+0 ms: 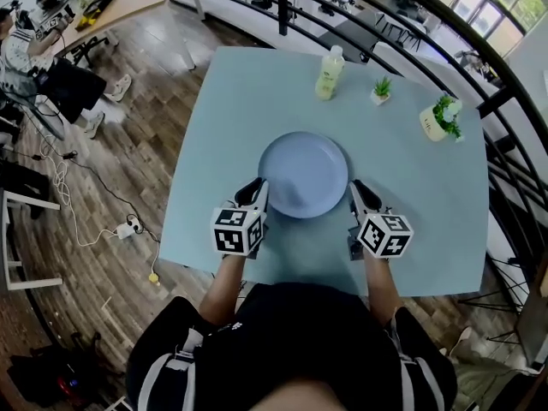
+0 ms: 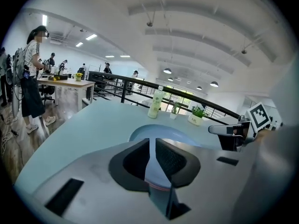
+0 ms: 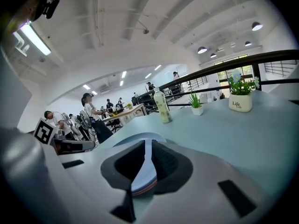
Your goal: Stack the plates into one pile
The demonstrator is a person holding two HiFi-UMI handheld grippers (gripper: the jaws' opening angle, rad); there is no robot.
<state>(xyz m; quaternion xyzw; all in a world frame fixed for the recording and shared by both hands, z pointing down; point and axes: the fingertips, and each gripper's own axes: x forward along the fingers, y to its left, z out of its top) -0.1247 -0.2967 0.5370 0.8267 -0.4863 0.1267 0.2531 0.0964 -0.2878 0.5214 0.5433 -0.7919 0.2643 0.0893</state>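
The left gripper point(image 1: 257, 192) and right gripper point(image 1: 358, 193) each have their fingers pinching the rim of the blue plate point(image 1: 304, 175) from opposite sides, over the middle of the counter point(image 1: 428, 229), nearer the person than the bottle point(image 1: 329, 73).

One tabletop point(image 1: 223, 127) carries one blue plate point(image 1: 304, 174) as seen from above, though whether more lie beneath it cannot be told. There is also one bottle point(image 1: 329, 73) and two potted plants: a small plant point(image 1: 382, 90) and a larger plant point(image 1: 438, 118). Two grippers show, the left gripper point(image 1: 254, 193) and the right gripper point(image 1: 360, 193).
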